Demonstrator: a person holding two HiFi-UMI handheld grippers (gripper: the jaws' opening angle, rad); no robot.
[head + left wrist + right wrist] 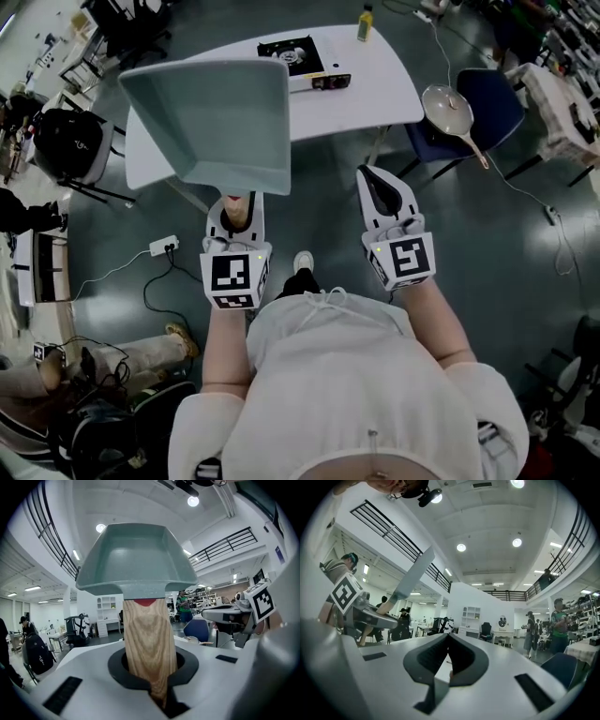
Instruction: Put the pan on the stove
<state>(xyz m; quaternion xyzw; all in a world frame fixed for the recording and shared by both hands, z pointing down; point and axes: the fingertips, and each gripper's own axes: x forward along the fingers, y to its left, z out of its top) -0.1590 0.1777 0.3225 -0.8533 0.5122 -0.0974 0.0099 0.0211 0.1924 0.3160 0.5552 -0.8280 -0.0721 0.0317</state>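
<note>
A square grey-green pan (220, 117) with a pale wooden handle (239, 208) is held up in front of the person. My left gripper (236, 211) is shut on that handle. In the left gripper view the pan (136, 557) stands above the jaws with its handle (149, 644) clamped between them. The black portable stove (298, 62) sits on the white table (375, 84) beyond the pan, apart from it. My right gripper (373, 173) hangs to the right with its jaws shut on nothing, its tips (447, 641) meeting. The right gripper view shows the pan (412, 576) edge-on at the left.
A yellow-capped bottle (365, 22) stands at the table's far edge. A round cream pan (450, 111) lies on a blue chair (497, 103) right of the table. A power strip (163, 247) and cables lie on the floor at the left, near a black backpack (66, 141).
</note>
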